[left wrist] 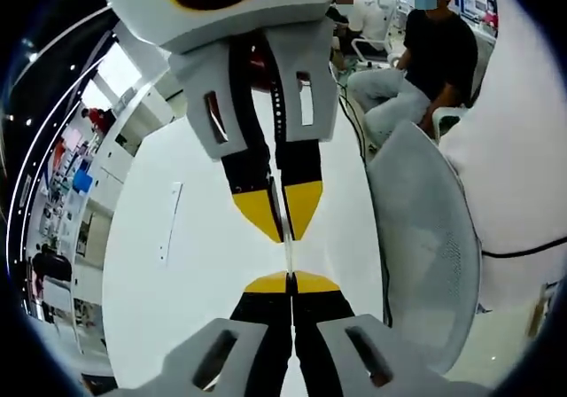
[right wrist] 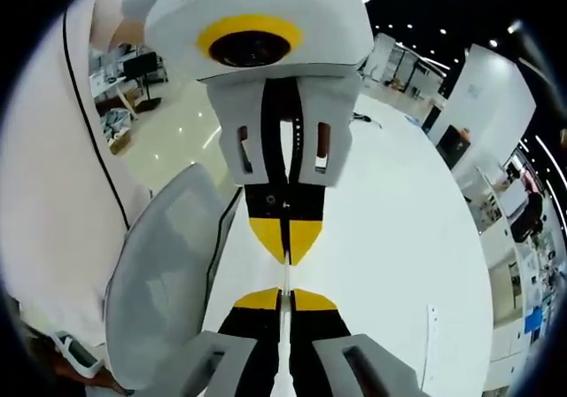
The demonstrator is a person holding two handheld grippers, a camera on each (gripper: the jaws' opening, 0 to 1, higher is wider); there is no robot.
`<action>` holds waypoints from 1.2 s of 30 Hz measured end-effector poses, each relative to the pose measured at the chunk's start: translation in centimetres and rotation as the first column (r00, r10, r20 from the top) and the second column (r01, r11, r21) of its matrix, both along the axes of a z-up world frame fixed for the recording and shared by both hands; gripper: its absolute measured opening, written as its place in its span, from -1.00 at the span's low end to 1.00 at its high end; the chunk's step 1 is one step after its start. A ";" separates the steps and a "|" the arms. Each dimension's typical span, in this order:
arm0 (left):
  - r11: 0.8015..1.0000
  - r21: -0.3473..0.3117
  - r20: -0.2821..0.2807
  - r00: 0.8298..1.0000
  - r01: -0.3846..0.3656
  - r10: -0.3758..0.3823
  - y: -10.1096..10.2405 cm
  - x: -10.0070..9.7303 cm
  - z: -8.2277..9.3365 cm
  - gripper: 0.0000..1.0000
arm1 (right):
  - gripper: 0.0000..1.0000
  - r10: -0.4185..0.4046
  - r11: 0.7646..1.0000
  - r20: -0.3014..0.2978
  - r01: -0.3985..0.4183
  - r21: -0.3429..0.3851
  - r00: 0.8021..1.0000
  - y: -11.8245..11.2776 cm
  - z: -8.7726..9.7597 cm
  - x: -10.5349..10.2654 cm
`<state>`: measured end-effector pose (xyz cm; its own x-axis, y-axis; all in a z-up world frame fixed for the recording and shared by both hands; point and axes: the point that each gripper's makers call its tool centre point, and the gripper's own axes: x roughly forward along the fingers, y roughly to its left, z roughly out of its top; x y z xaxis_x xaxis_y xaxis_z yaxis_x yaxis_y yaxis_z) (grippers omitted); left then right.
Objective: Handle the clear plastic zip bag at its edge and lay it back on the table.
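Both grippers, left (left wrist: 290,279) and right (right wrist: 284,298), clamped on the bag (left wrist: 288,253) edge (taut between them): lower together, flat onto counter (left wrist: 186,264) below.

White table (left wrist: 204,264) with a thin pale strip (left wrist: 169,222) (flat, near its edge)

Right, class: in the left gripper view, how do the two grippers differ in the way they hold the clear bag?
The left gripper rises from the bottom of the view; the right gripper comes down from the top, pointing back at it. The left pinches the lower end of the bag's visible strip, the right the upper end. Both have yellow tips and are shut on the bag.
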<state>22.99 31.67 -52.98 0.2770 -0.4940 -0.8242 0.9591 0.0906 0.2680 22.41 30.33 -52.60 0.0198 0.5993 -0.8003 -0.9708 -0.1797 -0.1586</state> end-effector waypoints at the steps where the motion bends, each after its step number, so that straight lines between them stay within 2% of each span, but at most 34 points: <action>1: 1.000 0.000 -0.001 1.000 0.001 -0.001 0.0 0.0 0.0 -1.00 | -1.00 0.000 1.000 -0.001 0.000 -0.001 1.000 0.0 0.0 0.0; 23: 1.000 -0.013 0.002 1.000 0.009 -0.009 -0.7 -0.4 0.2 -1.00 | -1.00 -0.006 1.000 -0.006 0.006 -0.011 1.000 -0.6 -0.2 -0.1; 31: 1.000 -0.020 0.003 1.000 0.006 -0.006 -0.6 -0.1 0.1 -1.00 | -1.00 -0.005 1.000 0.001 0.005 -0.017 1.000 -0.7 -0.3 0.1; 33: 1.000 -0.012 0.004 1.000 0.006 -0.006 -0.4 -0.1 0.0 -1.00 | -1.00 0.002 0.999 0.020 -0.002 -0.038 1.000 -1.1 -0.6 0.4; 36: 1.000 -0.019 0.004 1.000 -0.002 0.002 -0.2 -0.1 0.1 -1.00 | -1.00 -0.009 0.999 0.012 0.009 -0.033 1.000 -1.3 -0.6 0.4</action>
<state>22.87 31.43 -52.89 0.2817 -0.5088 -0.8135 0.9577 0.0979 0.2705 22.77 29.05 -53.17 0.0349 0.5721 -0.8194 -0.9705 -0.1764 -0.1645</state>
